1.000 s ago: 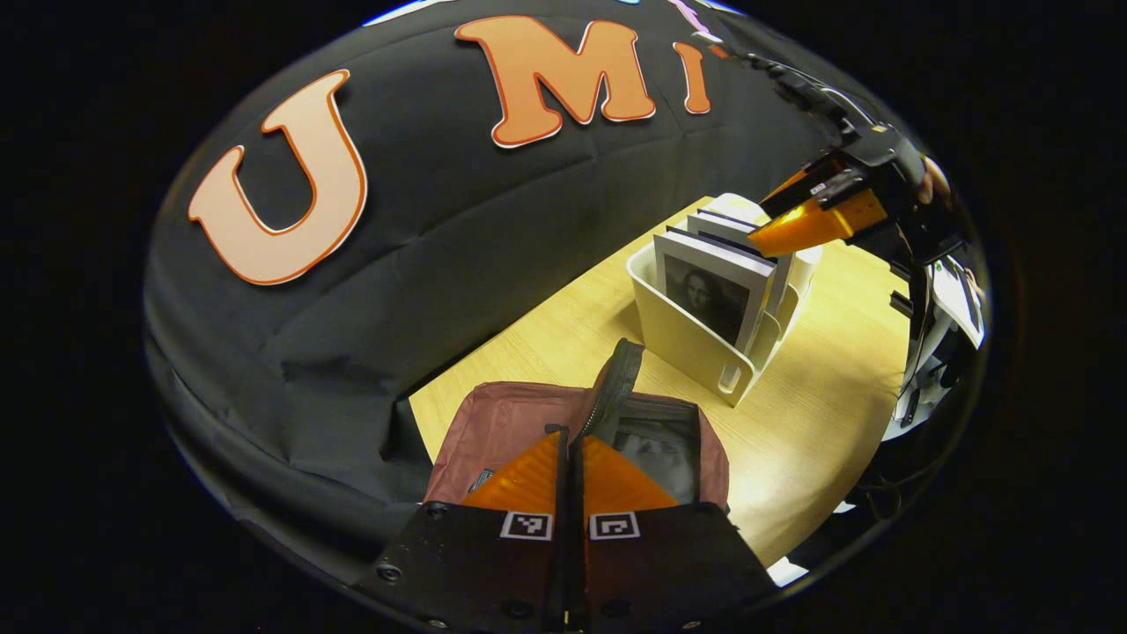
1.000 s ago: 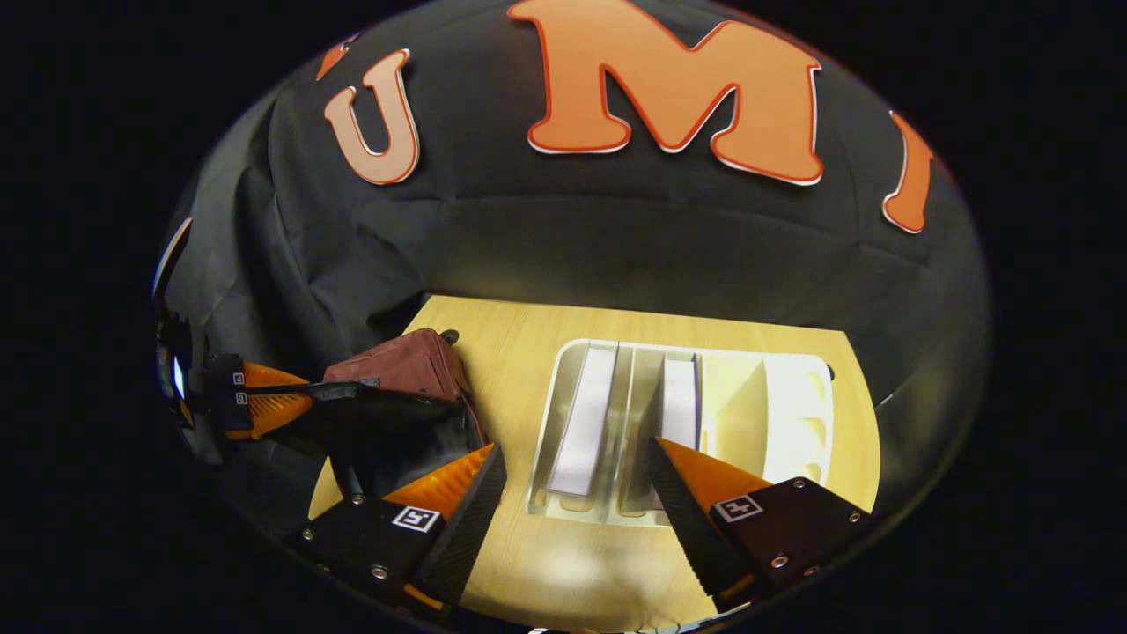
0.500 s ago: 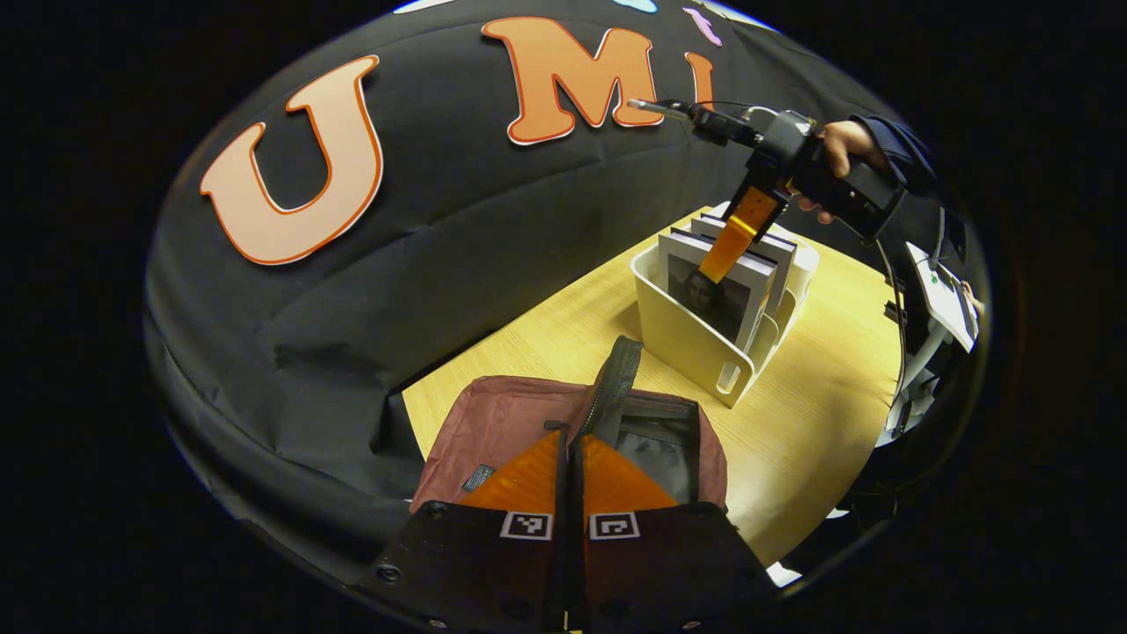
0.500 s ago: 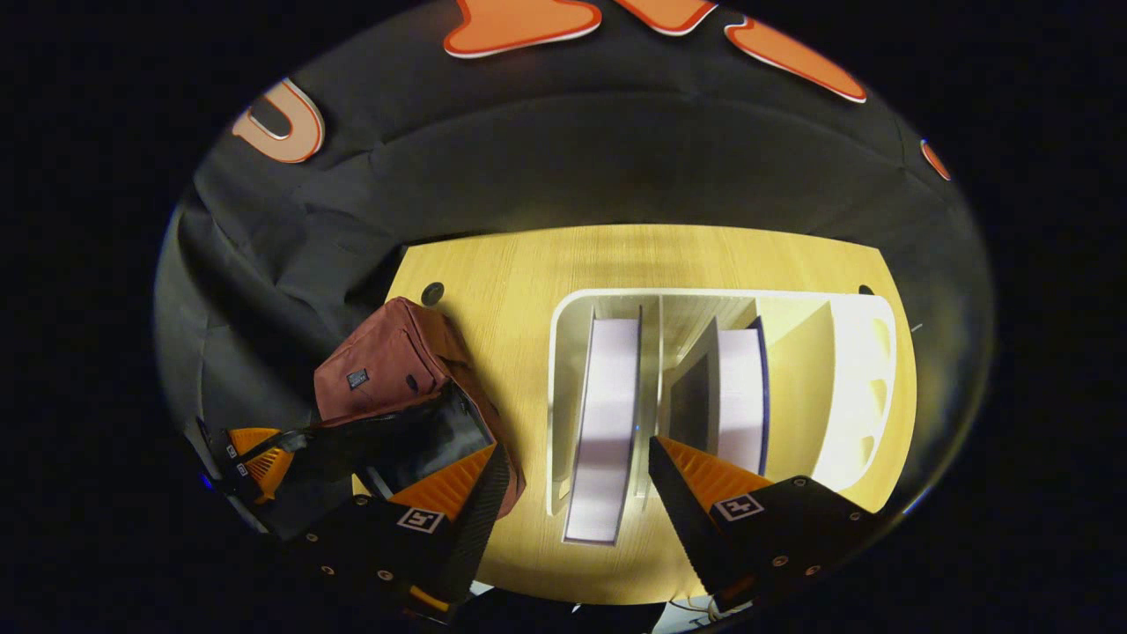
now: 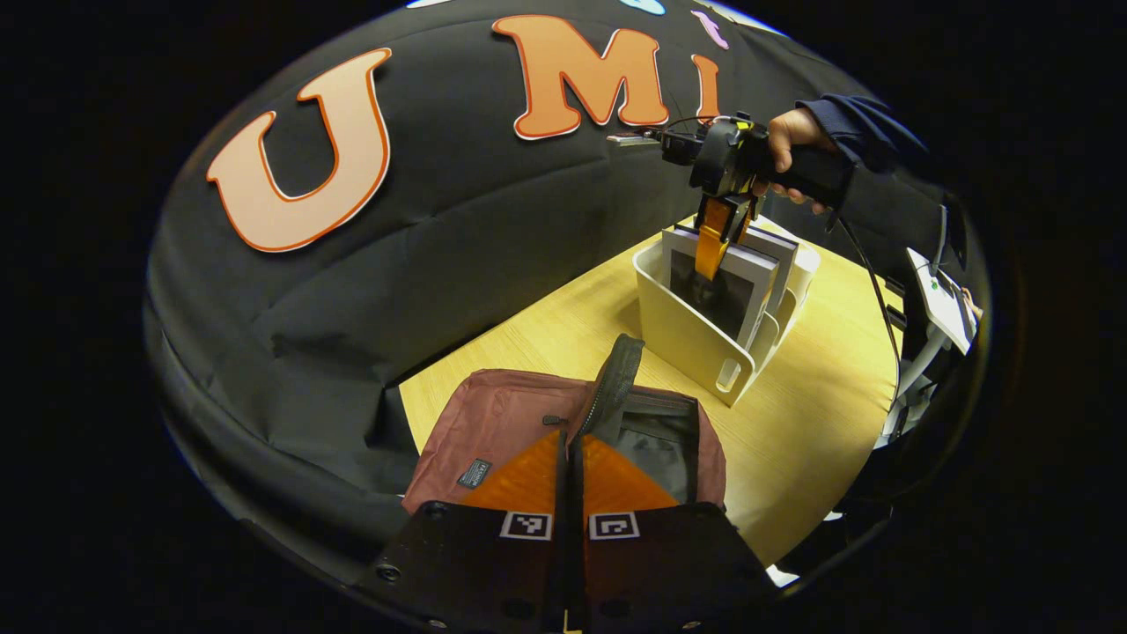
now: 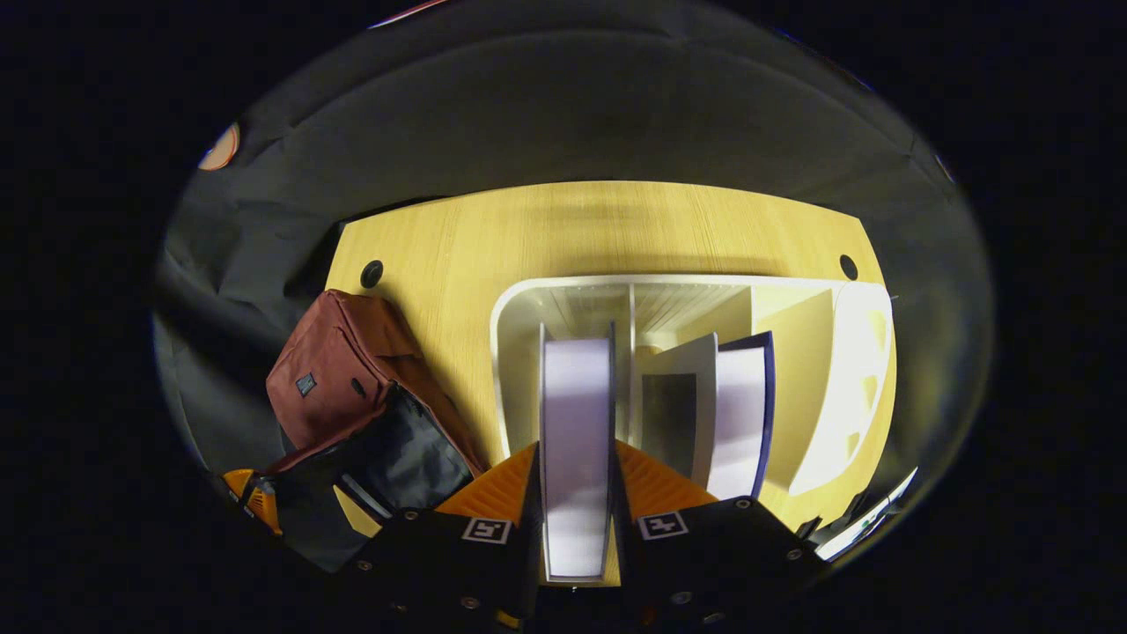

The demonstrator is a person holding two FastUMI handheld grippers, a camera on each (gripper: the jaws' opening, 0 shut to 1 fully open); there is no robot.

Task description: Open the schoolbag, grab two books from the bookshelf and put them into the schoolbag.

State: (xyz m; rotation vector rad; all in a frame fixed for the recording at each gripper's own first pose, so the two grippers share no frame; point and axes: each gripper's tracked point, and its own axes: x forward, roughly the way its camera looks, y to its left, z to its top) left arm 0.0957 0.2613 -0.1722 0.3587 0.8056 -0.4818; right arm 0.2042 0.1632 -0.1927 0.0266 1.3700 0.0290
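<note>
The maroon schoolbag (image 5: 502, 414) lies open on the wooden table, its dark inside showing. My left gripper (image 5: 570, 458) is shut on the bag's zipper flap (image 5: 616, 374) and holds it up. A white bookshelf rack (image 5: 691, 339) stands behind the bag with books upright in it. In the right gripper view my right gripper (image 6: 577, 467) is shut on the top edge of the leftmost book (image 6: 574, 387), one finger on each side. A second book (image 6: 740, 405) leans in the neighbouring slot. The schoolbag (image 6: 339, 370) lies left of the rack (image 6: 515, 352).
A hand (image 5: 792, 132) holds the right gripper (image 5: 715, 245) over the rack. The table (image 6: 546, 229) has two round cable holes (image 6: 371, 273) near its back corners. Black cloth wall stands behind the table. Equipment (image 5: 942, 299) sits at the right edge.
The right gripper has dropped onto the rack and gone from open to shut on the leftmost book. The left gripper keeps holding the bag's flap, barely moved.
</note>
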